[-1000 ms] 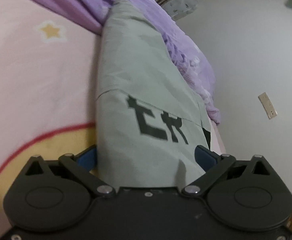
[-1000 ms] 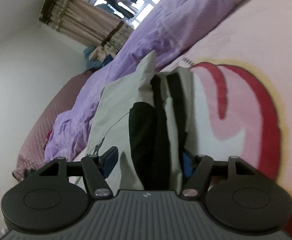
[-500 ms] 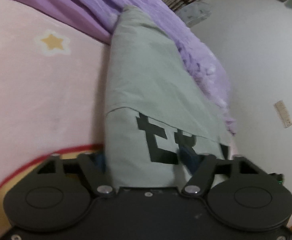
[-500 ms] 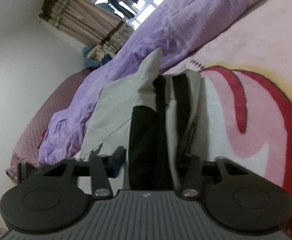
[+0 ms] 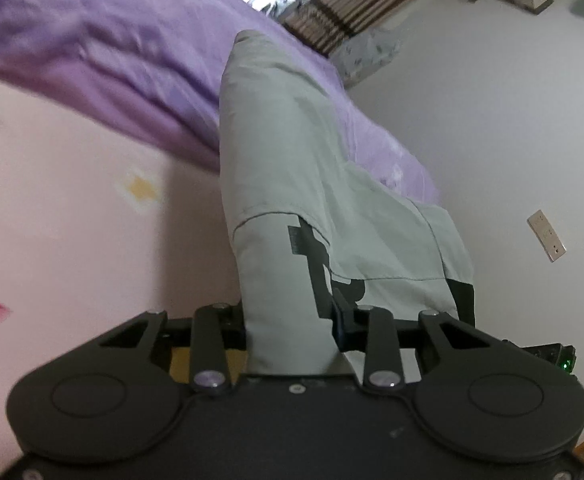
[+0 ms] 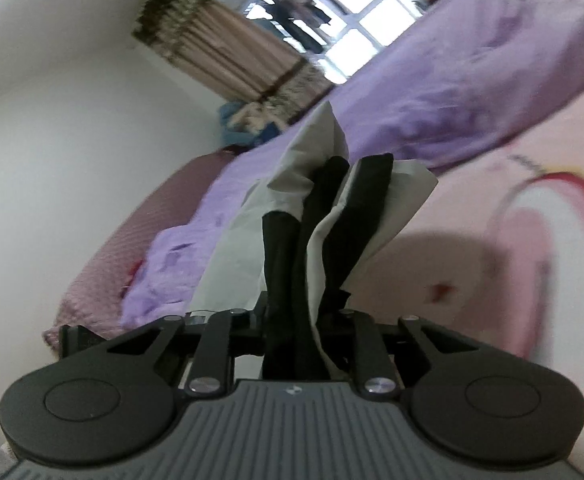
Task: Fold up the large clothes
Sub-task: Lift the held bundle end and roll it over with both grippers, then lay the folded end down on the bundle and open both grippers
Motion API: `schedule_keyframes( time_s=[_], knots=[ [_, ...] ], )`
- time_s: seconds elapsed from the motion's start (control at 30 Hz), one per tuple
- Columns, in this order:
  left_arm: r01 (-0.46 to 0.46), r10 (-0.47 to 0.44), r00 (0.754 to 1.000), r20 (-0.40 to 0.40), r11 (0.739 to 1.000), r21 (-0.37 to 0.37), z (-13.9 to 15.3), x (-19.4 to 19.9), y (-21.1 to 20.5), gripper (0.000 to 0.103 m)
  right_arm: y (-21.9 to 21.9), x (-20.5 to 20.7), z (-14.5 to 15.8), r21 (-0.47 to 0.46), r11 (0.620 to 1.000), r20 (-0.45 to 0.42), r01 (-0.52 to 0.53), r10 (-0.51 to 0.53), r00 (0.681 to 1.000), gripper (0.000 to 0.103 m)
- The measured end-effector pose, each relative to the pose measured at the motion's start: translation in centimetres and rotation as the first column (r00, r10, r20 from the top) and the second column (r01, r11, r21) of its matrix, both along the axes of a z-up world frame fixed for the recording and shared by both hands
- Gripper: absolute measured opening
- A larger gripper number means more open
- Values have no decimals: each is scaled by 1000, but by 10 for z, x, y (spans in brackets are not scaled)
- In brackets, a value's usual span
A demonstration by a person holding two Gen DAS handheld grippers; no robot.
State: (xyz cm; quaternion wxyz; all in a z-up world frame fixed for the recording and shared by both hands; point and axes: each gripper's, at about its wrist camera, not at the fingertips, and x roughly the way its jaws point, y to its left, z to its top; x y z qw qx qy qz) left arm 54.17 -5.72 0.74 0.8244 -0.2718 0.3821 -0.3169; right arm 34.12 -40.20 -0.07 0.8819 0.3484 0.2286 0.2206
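A large grey-green garment (image 5: 284,168) with black lettering lies lengthwise on the bed, its near end raised. My left gripper (image 5: 292,320) is closing its jaws on that near edge, and the blue pad (image 5: 338,316) presses into the cloth. In the right wrist view the same garment (image 6: 304,152) shows grey folds and a black band (image 6: 280,248). My right gripper (image 6: 296,320) is also closing, with the bunched cloth pinched between its fingers. The held end hangs above the blanket and casts a shadow on it.
A pink blanket (image 5: 72,220) with star and red-curve prints covers the bed under the garment. A rumpled purple duvet (image 6: 472,72) lies along the far side. White wall (image 5: 492,120) with a socket (image 5: 546,236) is close on the right; curtains (image 6: 228,48) hang by the window.
Both grippers went from wide open around the garment's near edge to pinched on it. Both then rose, lifting that edge off the blanket, and the views tilted up toward the window.
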Motion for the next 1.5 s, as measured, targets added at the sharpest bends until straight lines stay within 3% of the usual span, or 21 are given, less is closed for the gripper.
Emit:
schedule_keyframes(
  time_s=[0.23,0.43,0.63,0.7,0.83,0.9,0.97,1.07,1.17,1.23,1.33,1.5],
  knots=[
    [-60,58,998,39,997,40,7,-9,73,32,68,27,2,-9,997,17,-72,72,997,22],
    [-53,54,998,-12,997,61,-36,7,101,33,99,45,-30,-46,997,-60,-60,58,997,22],
    [-48,48,998,-38,999,4,-81,21,116,51,86,54,-66,-15,999,-105,-45,43,994,25],
    [-38,38,999,-14,999,15,-86,18,116,62,83,55,-75,-20,999,-115,-44,41,992,27],
    [-50,50,999,4,998,33,-86,14,114,67,71,55,-96,61,998,-135,-27,35,990,34],
    [-68,68,998,0,994,81,-76,13,112,70,71,55,-95,65,998,-143,-19,28,989,40],
    [-106,105,994,18,983,147,-56,9,111,67,72,49,-81,14,1000,-163,25,-23,986,58],
    [-155,140,986,85,966,205,-24,-10,116,68,80,30,-53,-116,989,-142,94,-110,984,59],
    [-184,150,977,152,951,247,11,-45,120,68,97,-1,-20,-272,953,-68,132,-156,986,58],
    [-192,130,970,204,927,322,27,-74,111,68,115,-25,1,-361,921,-10,145,-159,987,57],
    [-167,64,959,275,913,372,38,-117,92,68,145,-57,20,-468,868,44,166,-164,985,51],
    [-197,43,934,355,890,410,19,-175,59,68,178,-85,15,-544,819,40,181,-189,981,36]
  ],
)
